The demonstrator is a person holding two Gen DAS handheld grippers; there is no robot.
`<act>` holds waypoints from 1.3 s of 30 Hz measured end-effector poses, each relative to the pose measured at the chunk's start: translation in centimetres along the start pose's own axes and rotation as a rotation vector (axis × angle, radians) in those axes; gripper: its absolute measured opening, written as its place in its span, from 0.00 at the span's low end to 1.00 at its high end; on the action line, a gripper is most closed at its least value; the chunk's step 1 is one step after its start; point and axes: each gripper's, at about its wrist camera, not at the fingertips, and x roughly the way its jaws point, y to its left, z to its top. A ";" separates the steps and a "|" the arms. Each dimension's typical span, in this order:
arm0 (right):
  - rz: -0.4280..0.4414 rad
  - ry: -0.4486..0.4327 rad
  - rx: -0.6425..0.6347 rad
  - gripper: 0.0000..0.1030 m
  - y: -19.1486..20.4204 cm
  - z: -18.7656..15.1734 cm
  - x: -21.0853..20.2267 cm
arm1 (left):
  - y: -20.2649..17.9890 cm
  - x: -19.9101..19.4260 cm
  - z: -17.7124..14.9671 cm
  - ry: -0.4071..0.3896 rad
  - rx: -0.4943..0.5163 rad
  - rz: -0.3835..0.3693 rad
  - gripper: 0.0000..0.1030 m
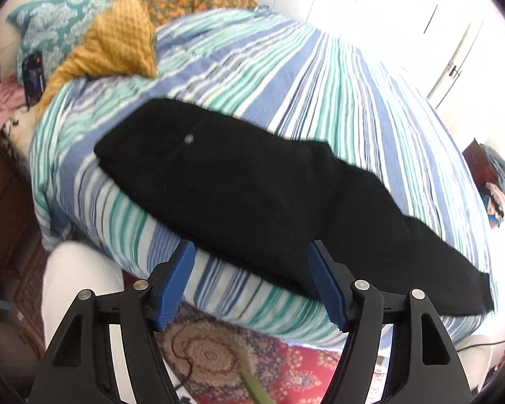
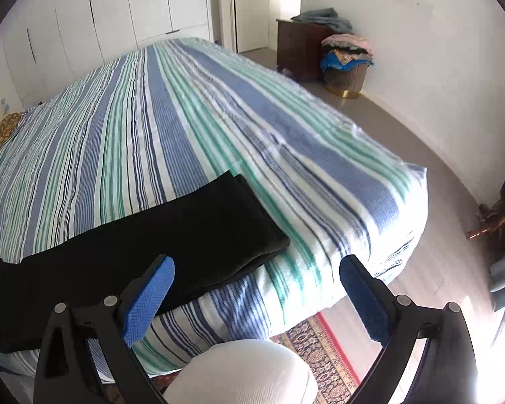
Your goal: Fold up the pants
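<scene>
Black pants (image 1: 252, 195) lie flat along the near edge of a bed with a blue, teal and white striped cover (image 1: 320, 77). They look folded lengthwise, one leg on the other. My left gripper (image 1: 250, 252) hangs open above their near edge, touching nothing. In the right wrist view the leg-end of the pants (image 2: 192, 225) rests near the bed's corner. My right gripper (image 2: 257, 266) stands wide open over that end and the cover (image 2: 185, 107), with nothing between its blue pads (image 2: 148, 299).
A mustard knit blanket (image 1: 118, 43), a teal pillow (image 1: 47, 23) and a dark phone-like object (image 1: 33, 72) lie at the head of the bed. A patterned rug (image 1: 252, 360) covers the floor below. A person's white-clad knee (image 2: 249, 370) is close. A laundry basket (image 2: 346, 64) and dark cabinet (image 2: 299, 47) stand by the wall.
</scene>
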 end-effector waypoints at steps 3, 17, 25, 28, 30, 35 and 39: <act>0.017 -0.103 -0.032 0.95 2.4 0.3 -2.4 | -2.2 1.9 3.4 -0.060 0.107 -0.025 0.81; 0.355 0.112 -0.314 0.95 21.4 -7.0 6.2 | -0.1 14.7 2.0 0.125 0.193 0.131 0.59; 0.391 0.162 -0.264 1.00 20.1 -8.2 8.5 | -0.9 14.5 1.2 0.083 0.226 0.103 0.78; 0.373 0.154 -0.282 1.00 20.4 -8.4 8.4 | -1.1 14.6 1.4 0.083 0.223 0.093 0.83; 0.373 0.153 -0.280 1.00 20.3 -8.5 8.4 | -1.3 14.7 1.4 0.083 0.230 0.092 0.87; 0.366 0.142 -0.286 1.00 20.3 -8.8 8.5 | -1.6 14.9 1.2 0.075 0.244 0.096 0.90; 0.360 0.136 -0.289 1.00 20.6 -8.7 8.6 | -1.8 15.1 1.1 0.075 0.260 0.093 0.94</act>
